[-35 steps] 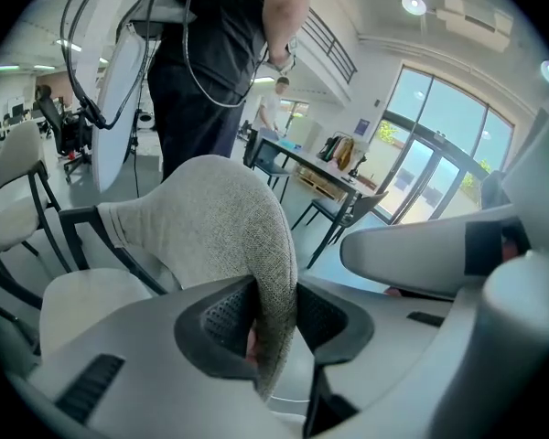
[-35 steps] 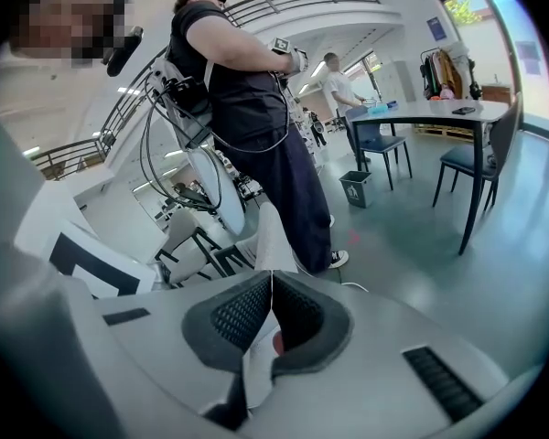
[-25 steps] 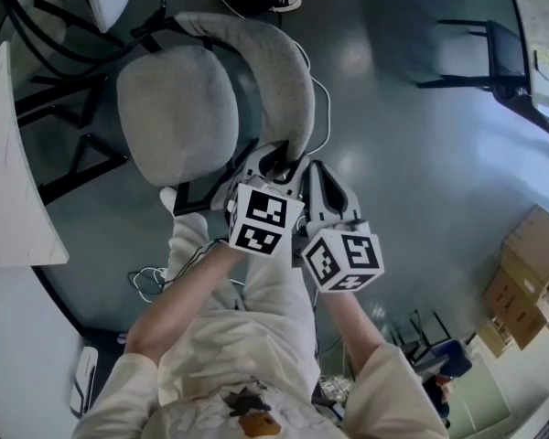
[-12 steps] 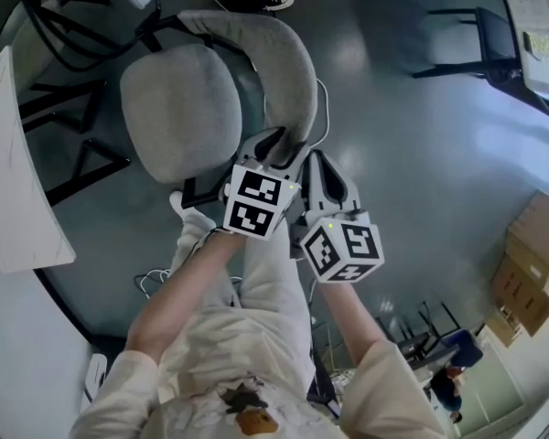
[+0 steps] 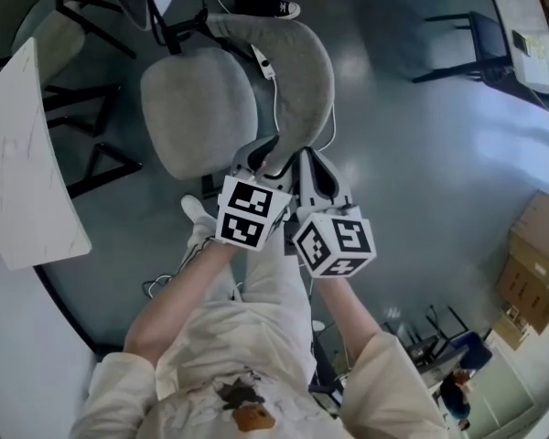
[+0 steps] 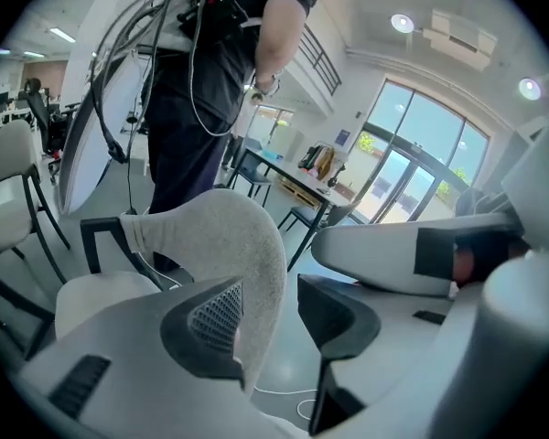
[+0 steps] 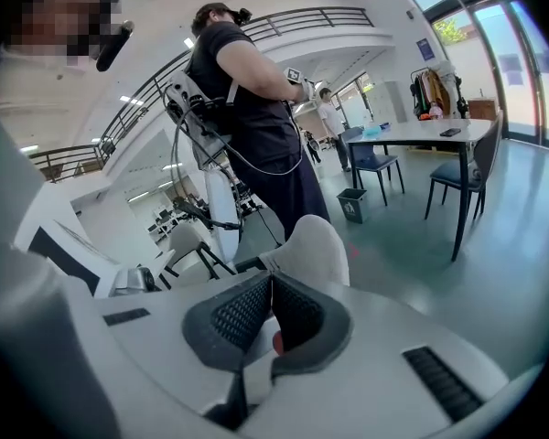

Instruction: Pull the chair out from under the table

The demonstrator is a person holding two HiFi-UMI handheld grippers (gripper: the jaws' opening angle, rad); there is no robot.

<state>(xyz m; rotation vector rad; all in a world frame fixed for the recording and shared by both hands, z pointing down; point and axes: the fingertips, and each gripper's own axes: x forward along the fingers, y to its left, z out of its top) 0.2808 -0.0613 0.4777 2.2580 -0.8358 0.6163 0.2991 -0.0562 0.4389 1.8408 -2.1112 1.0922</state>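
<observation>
Far left: white desk (image 5: 23, 172) on black legs, top bare where it shows. Just right of it the grey chair (image 5: 201, 117) stands on the glossy grey floor (image 5: 412, 181), with its seat out from under the desk and apart from the desk edge. Its curved backrest (image 5: 302, 71) is on the side nearest the grippers. A white cable (image 5: 273, 90) hangs in the gap between seat and backrest. Left gripper (image 6: 267, 289): jaws opening, backrest edge between them. The fabric lies against the jaw at the view's left and the other jaw is clear of it, so no clamp. Right gripper (image 7: 271, 280), just right of the left one: jaws together down to a thin slit with nothing between them, backrest top showing just past the tips. Both marker cubes sit side by side above the wearer's legs. A person in dark clothes (image 7: 256, 117) stands beyond the chair with cables hanging off them. A small bin (image 7: 352, 204) is on the floor by the far desk (image 7: 421, 135), its inside not visible. Top right of the head view: black chair (image 5: 480, 35). Far right: stacked cardboard boxes (image 5: 531, 277), contents can't be seen.
</observation>
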